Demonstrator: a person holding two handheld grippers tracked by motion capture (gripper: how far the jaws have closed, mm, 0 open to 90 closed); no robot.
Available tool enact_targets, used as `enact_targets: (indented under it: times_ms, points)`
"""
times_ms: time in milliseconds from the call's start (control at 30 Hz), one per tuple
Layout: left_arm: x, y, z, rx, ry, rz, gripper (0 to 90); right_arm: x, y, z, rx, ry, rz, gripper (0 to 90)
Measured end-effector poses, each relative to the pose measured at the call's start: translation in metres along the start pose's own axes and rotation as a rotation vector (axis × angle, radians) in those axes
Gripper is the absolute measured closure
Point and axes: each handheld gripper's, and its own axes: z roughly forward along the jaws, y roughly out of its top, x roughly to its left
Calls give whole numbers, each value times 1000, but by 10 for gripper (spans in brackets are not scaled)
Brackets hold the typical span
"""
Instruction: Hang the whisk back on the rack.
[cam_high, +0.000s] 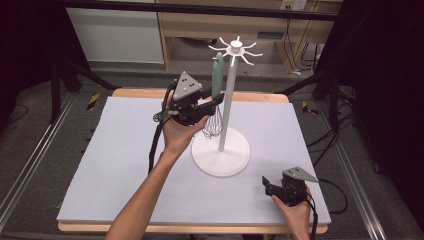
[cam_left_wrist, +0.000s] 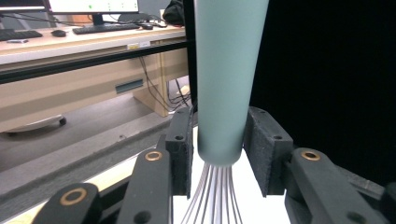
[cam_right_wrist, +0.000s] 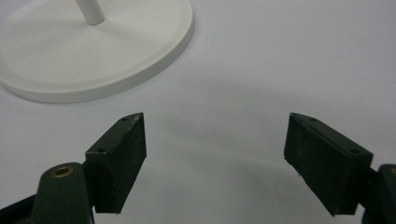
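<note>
High view first: your left gripper (cam_high: 212, 101) is raised beside the white stand (cam_high: 221, 150), level with the lower end of the whisk (cam_high: 216, 95), which hangs upright with its teal handle reaching up toward one of the hooks on the crown of the stand. The whisk's wire loops dangle just beside the pole, above the round base. From the left gripper view you can see the teal handle (cam_left_wrist: 226, 79) standing between your two pads (cam_left_wrist: 181, 144), with a thin gap on each side, so the pads are not pressing on it; the jaws stand narrow, only a little wider than the handle, and the wires fan out below them. Whether the handle's loop sits on a hook you cannot tell from these views. Your right gripper (cam_high: 267, 183) rests low near the front right corner of the table (cam_high: 110, 165), well apart from the whisk, pointing toward the stand. In the right gripper view its jaws stand wide apart with nothing between the pads (cam_right_wrist: 122, 161), just the pale table cover under them, and the rim of the stand's base (cam_right_wrist: 154, 65) lies ahead to the left.
</note>
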Motion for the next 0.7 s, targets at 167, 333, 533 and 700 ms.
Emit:
enact_targets:
  times_ms: [167, 333, 533, 700]
  points:
    - [2, -4, -4, 6, -5, 8, 597, 0, 0, 0, 4, 1, 8, 214]
    - [5, -9, -14, 5, -15, 1, 562, -1, 0, -1, -4, 0, 20, 216]
    - [10, -21, -31, 23, -12, 2, 504, -3, 0, -1, -5, -4, 28, 215]
    - [17, -31, -43, 24, -1, -24, 469, -2, 0, 0, -2, -7, 26, 214]
